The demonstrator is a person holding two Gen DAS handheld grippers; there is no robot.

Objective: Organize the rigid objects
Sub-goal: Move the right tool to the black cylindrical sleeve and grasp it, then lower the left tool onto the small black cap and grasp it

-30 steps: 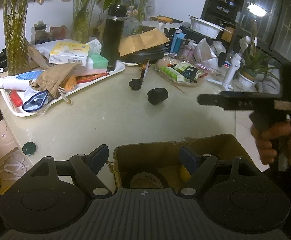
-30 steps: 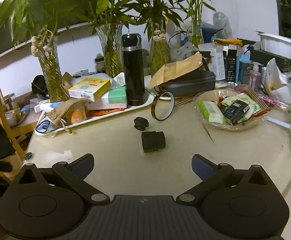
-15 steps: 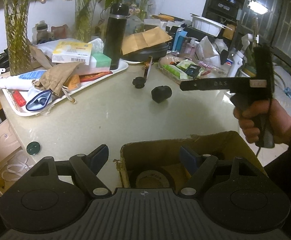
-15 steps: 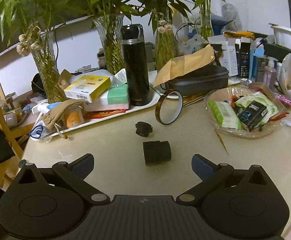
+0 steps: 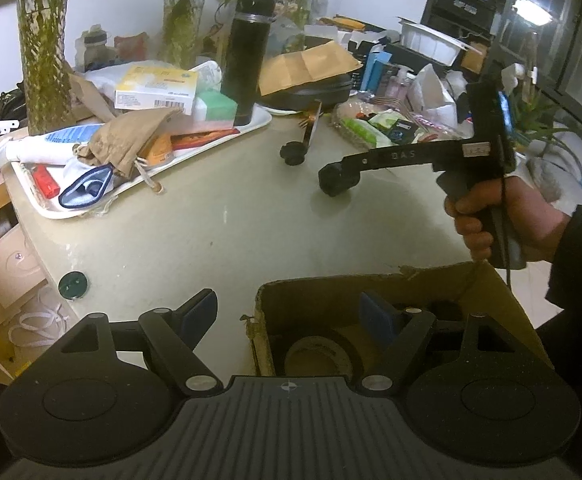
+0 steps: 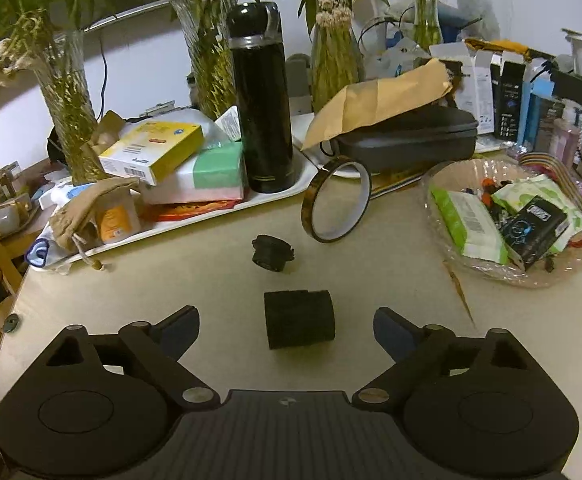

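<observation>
A black cylinder (image 6: 299, 319) lies on the table between and just ahead of my open right gripper (image 6: 287, 328). Beyond it sit a small black knob (image 6: 271, 255) and an amber tape ring (image 6: 335, 207) standing on edge. In the left wrist view the right gripper (image 5: 355, 160) reaches over the cylinder (image 5: 337, 184), with the knob (image 5: 294, 153) farther left. My left gripper (image 5: 287, 314) is open and empty over the left wall of a cardboard box (image 5: 503, 304), which holds a tape roll (image 5: 315, 356).
A white tray (image 6: 195, 222) holds boxes, a pouch and a tall black flask (image 6: 261, 100). A clear bowl (image 6: 507, 272) of packets sits at the right. Vases, a black case (image 6: 407, 140) and cartons line the back. The table edge (image 5: 43, 264) falls away at left.
My right gripper has moved forward and down toward the black cylinder, which now lies between its fingers. The left gripper has stayed over the box.
</observation>
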